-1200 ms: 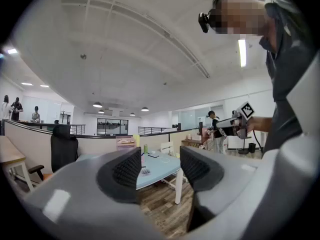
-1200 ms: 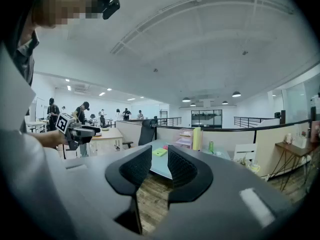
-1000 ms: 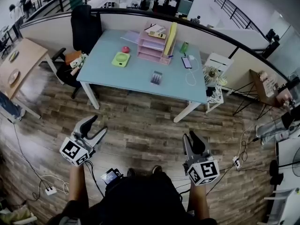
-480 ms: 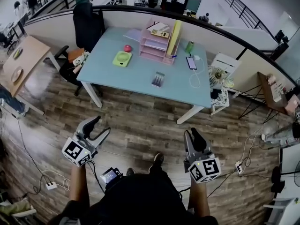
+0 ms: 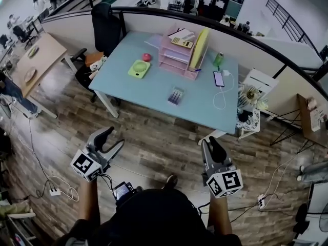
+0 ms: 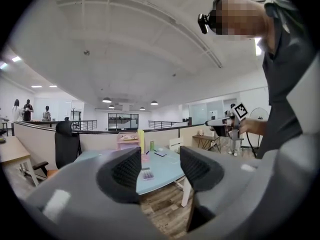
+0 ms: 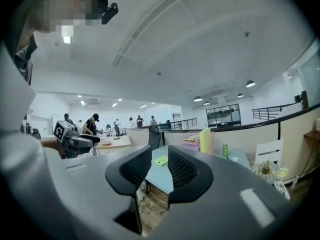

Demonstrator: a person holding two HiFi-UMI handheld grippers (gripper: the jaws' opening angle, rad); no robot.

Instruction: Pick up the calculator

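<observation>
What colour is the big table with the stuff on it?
Light blue. The table shows best in the head view, standing on white legs.

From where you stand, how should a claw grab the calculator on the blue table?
Pinch the calculator across its two long sides, coming down from above at the near edge of the table. It lies flat and thin, so there is probably nothing to grab from the side. The left claw, open, is aimed at it.
</observation>
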